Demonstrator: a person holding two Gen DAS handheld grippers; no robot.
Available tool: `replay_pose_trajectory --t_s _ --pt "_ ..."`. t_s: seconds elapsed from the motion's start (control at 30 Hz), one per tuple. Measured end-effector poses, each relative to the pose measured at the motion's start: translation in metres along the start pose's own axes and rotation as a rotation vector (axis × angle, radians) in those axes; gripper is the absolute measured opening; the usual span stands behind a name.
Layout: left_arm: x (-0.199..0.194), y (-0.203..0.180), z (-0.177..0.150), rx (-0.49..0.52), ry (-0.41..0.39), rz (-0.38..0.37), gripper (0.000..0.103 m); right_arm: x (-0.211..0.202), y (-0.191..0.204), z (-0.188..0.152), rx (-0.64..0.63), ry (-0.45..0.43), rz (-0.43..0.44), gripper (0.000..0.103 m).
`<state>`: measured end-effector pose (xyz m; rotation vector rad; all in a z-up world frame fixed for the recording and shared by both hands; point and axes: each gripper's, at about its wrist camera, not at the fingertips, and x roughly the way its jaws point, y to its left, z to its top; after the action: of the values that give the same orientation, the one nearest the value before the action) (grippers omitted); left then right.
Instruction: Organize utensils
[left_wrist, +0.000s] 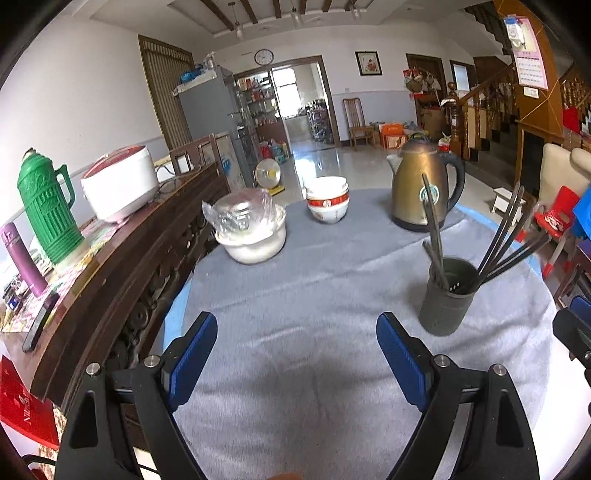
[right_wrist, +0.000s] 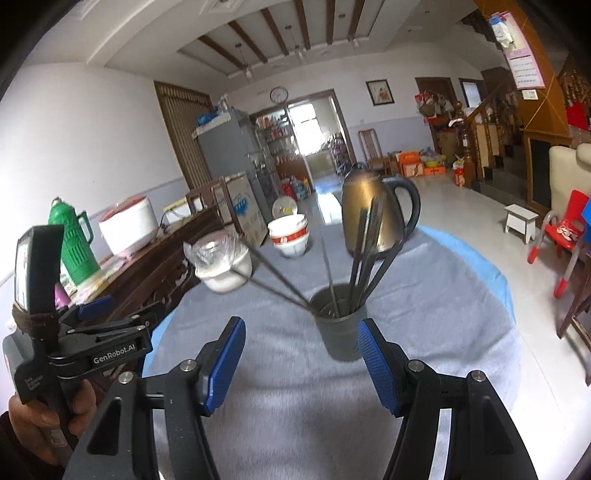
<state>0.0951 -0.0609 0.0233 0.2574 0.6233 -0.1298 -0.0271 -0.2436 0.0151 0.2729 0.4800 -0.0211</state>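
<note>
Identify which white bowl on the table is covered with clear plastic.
The white bowl nearest the wooden sideboard has crinkled clear plastic over its top. The stacked bowls with the red band, beside the kettle, are uncovered.

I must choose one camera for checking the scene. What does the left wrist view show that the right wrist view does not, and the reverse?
Only the left wrist view: the open left gripper from behind, with bare grey cloth between its blue pads, and a red booklet on the wooden sideboard.

Only the right wrist view: the hand holding the left gripper, and the open right gripper, with the dark grey cylindrical holder just beyond its fingertips.

Both: that holder with dark metal chopsticks, the brass-coloured electric kettle, stacked white bowls, and the green thermos.
</note>
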Motion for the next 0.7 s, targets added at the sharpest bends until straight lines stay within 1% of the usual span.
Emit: replay_pose_trajectory --t_s 0.13,0.23,0.7 --pt "0.004 0.003 -0.009 -0.007 0.029 0.001 0.088 0.007 0.003 -0.005 0.006 0.027 0.001 0.067" --pt "0.008 0.006 -0.014 -0.011 0.049 0.002 0.088 0.01 0.004 -0.007 0.003 0.038 -0.015 0.067" --pt "0.016 0.013 -0.023 -0.026 0.08 -0.001 0.088 0.025 0.002 -0.015 0.016 0.097 -0.074 0.067"
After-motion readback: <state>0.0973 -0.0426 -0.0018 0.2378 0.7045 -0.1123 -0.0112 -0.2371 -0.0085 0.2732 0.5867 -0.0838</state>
